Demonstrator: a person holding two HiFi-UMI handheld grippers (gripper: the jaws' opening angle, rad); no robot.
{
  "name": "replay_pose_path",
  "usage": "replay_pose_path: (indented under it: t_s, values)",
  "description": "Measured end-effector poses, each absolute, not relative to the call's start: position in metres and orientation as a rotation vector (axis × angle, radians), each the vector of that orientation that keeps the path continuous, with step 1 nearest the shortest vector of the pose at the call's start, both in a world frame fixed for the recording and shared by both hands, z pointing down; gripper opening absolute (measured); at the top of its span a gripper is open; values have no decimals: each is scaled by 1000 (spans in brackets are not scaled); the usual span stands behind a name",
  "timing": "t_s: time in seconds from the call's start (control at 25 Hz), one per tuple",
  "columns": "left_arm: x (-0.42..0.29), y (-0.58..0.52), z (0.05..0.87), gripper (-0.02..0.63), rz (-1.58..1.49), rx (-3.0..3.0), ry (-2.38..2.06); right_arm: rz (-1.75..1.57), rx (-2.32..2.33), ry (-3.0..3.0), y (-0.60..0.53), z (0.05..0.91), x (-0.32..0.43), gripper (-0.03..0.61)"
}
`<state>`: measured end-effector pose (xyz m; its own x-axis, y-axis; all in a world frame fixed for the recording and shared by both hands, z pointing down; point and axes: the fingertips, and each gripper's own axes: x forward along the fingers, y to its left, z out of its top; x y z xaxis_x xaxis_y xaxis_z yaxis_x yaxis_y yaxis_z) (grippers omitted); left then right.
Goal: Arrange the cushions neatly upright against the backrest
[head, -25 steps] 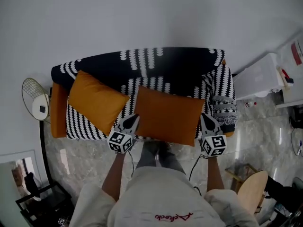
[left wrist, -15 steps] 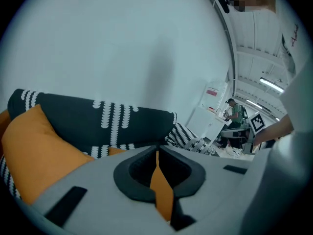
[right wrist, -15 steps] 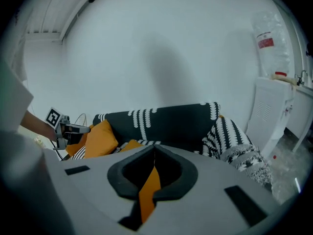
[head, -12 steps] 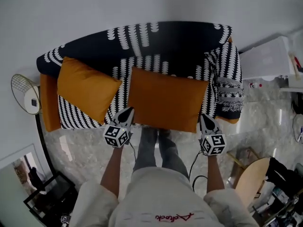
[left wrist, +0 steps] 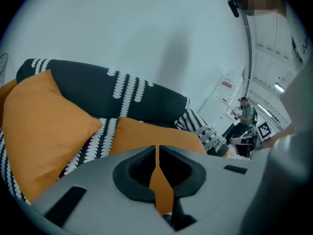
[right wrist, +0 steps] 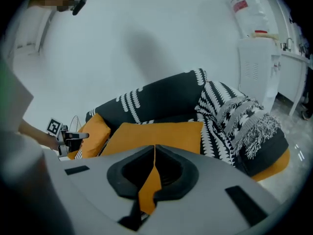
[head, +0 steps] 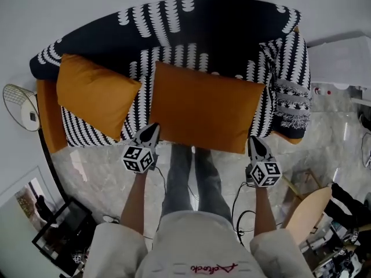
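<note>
A large orange cushion lies spread over the middle of the black-and-white patterned sofa, its far edge near the backrest. My left gripper is shut on its near left corner and my right gripper is shut on its near right corner. Orange fabric shows pinched in the left gripper and in the right gripper. A second orange cushion leans tilted at the sofa's left end, apart from both grippers; it also shows as the second cushion in the left gripper view.
A fringed patterned throw hangs over the right armrest. A round wire stand is left of the sofa, a white cabinet to its right, a wooden round top at the lower right. My legs stand at the sofa's front edge.
Both grippers have come down with the large cushion held between them. The sofa now looms larger and higher in the head view, and the cushion covers more of the seat.
</note>
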<state>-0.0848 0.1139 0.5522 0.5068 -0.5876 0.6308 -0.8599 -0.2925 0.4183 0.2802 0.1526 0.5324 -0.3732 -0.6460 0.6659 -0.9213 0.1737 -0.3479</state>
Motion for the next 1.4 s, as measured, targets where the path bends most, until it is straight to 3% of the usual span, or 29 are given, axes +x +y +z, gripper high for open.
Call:
replay_pose_path:
  t_s: [0.16, 0.2, 0.28, 0.32, 0.56, 0.92, 1.16, 1.24, 1.28, 1.4]
  values:
    - [-88, 112, 588, 45, 484, 1970, -1154, 1124, 1447, -2077, 157, 566, 279, 39]
    - [-87, 112, 597, 82, 493, 1960, -1141, 1157, 1439, -2070, 158, 576, 279, 124]
    - [-88, 110, 620, 316, 529, 1927, -1118, 1227, 1432, -2037, 158, 599, 279, 290]
    - [-89, 108, 631, 358, 551, 1912, -1108, 1264, 1431, -2017, 157, 611, 280, 343]
    - [-104, 94, 686, 408, 632, 1807, -1061, 1428, 1397, -1912, 149, 666, 290, 448]
    - [-107, 73, 731, 448, 842, 1727, -944, 1636, 1354, -1752, 117, 725, 299, 485]
    - [-95, 64, 757, 446, 889, 1643, -806, 1671, 1245, -1659, 107, 752, 292, 480]
    - [-91, 65, 756, 445, 893, 1637, -760, 1677, 1217, -1662, 107, 749, 288, 447]
    - [-89, 65, 753, 431, 890, 1647, -743, 1670, 1207, -1669, 106, 745, 285, 412]
    - [-81, 63, 740, 270, 864, 1720, -737, 1615, 1193, -1707, 102, 735, 276, 295]
